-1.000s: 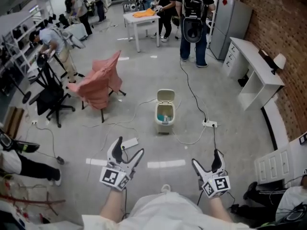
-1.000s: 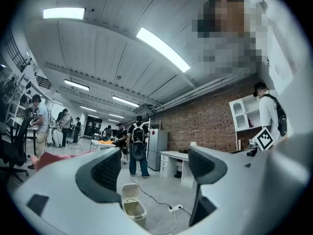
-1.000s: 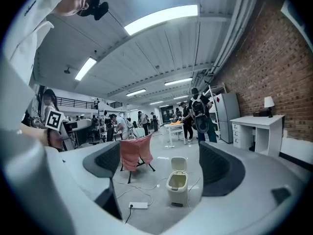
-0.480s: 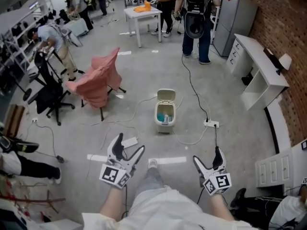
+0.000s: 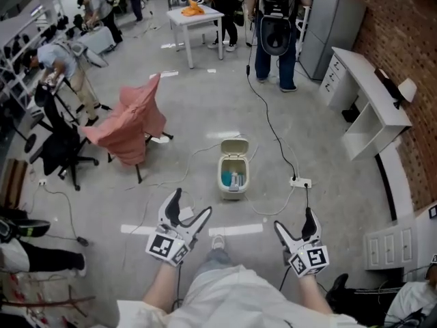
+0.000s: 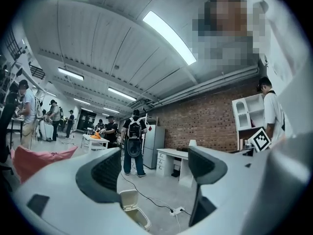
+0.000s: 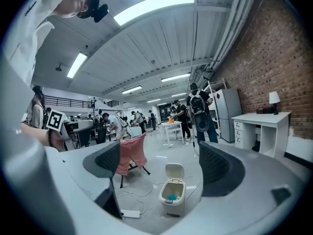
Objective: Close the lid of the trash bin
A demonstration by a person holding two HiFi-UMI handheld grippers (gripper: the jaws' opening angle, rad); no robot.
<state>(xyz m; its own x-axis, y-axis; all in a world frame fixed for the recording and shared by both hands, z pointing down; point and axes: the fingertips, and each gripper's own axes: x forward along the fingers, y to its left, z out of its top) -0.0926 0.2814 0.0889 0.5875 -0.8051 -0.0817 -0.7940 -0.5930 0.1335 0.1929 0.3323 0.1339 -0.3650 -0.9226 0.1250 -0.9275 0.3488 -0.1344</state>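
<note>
Two grippers sit low in the head view, the left gripper and right gripper, both with jaws spread and nothing between them. Ahead on the grey floor, well apart from both, stands the small white trash bin, its lid raised upright at the far side. A cable runs past it to a power strip, and a chair draped in pink cloth stands to the left.

The left gripper view shows the released jaws framing only the bin's lid and rim; the gripper body cuts off the rest.

The right gripper view shows the whole bin between the parted jaws, untouched, with something blue-green inside that is too small to identify.
</note>
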